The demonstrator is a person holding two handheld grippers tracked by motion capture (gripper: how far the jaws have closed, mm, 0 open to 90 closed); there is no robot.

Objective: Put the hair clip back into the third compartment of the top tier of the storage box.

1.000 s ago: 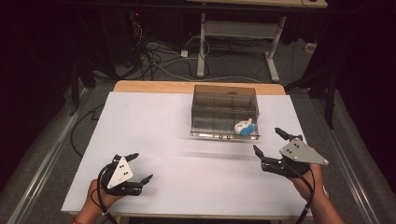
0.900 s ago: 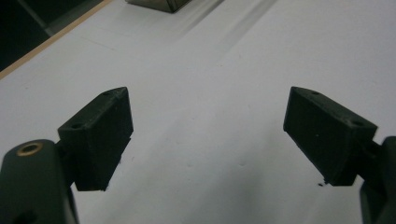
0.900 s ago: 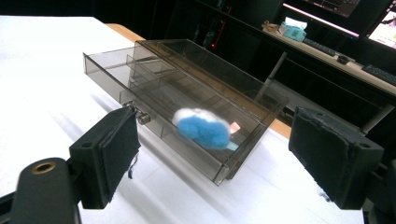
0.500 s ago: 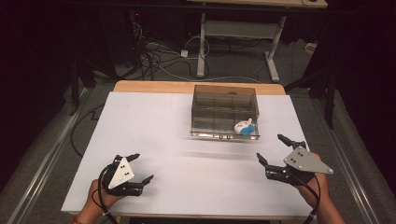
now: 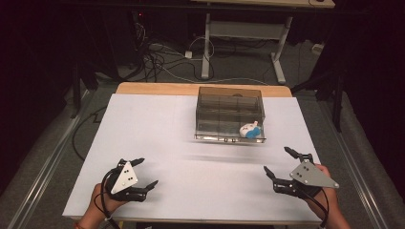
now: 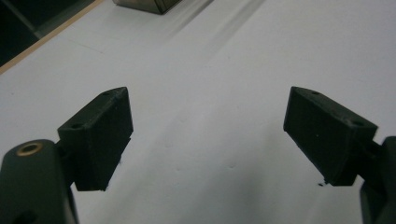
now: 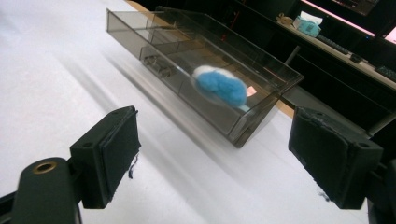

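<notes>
A smoky clear plastic box [image 5: 230,113] with inner compartments stands on the white table [image 5: 153,129], toward the back right. A blue and white plush toy [image 5: 250,130] lies in its front right compartment; the right gripper view shows the toy [image 7: 219,87] through the box wall [image 7: 187,93]. My left gripper [image 5: 146,172] rests low at the front left, open, with bare table between its jaws [image 6: 208,135]. My right gripper [image 5: 278,161] hovers at the front right, open and empty, pointing toward the box [image 7: 215,154].
A wooden strip [image 5: 191,88] edges the table's far side. Beyond it stand a desk frame [image 5: 243,33] and tangled cables [image 5: 157,57] on the floor. A shelf with a teal object [image 7: 306,23] lies behind the box in the right gripper view.
My right gripper has drawn back toward the table's front right edge, away from the box. The left gripper has stayed put.
</notes>
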